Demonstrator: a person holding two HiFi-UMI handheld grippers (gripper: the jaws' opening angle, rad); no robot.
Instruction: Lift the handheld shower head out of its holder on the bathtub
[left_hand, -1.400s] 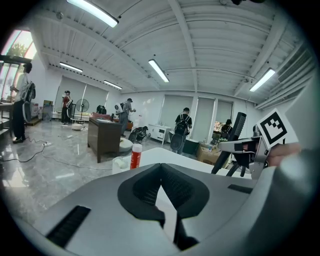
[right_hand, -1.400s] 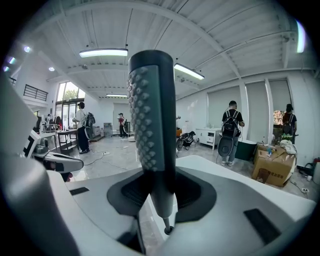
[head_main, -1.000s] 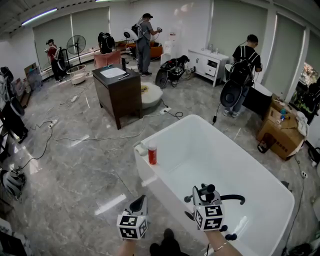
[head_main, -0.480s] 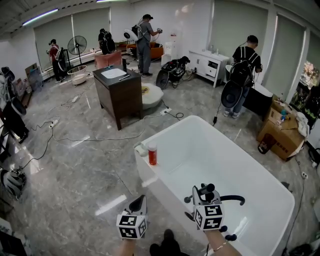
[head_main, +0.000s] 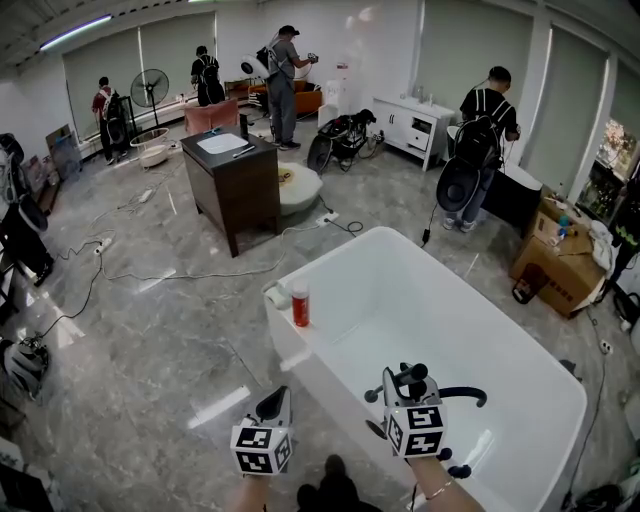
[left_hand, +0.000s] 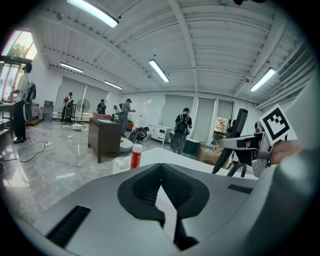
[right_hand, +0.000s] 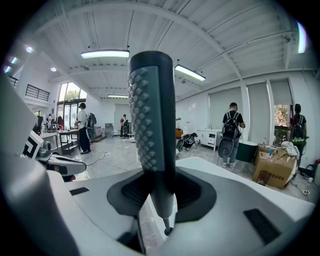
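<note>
1. My right gripper (head_main: 405, 384): low in the head view, over the near end of the tub. Its jaws are clamped on the handheld shower head (right_hand: 151, 125), one pad on each side of the grey stick-shaped body.
2. Handheld shower head: its long axis stands upright, nearly vertical, between my jaws. The broad end with rows of raised studs points up. The body narrows downward to a thin stem with a small knob at the tip, just under the pads. I cannot tell whether that tip sits in its holder.
3. My left gripper (left_hand: 161, 170): beside the right one, outside the tub's near wall. Its jaws meet at the tips, with nothing between them.
4. Black curved spout (head_main: 468, 392): on the tub rim just right of my right gripper, with small black knobs near it.
5. White bathtub (head_main: 330, 255): runs away from me toward the upper left of the head view.
6. Red bottle (head_main: 300, 304): upright on the far left corner of the rim, with a small white object (head_main: 277, 296) just beside it.
7. Grey marble floor (head_main: 150, 330): crossed by loose cables (head_main: 180, 274).
8. Dark wooden vanity (head_main: 240, 190): white basin on top, beyond the tub.
9. Cardboard box (head_main: 560, 272): at the right.
10. Person with a backpack (head_main: 482, 140): standing, back turned. More people and a standing fan (head_main: 150, 88) are by the far windows.
</note>
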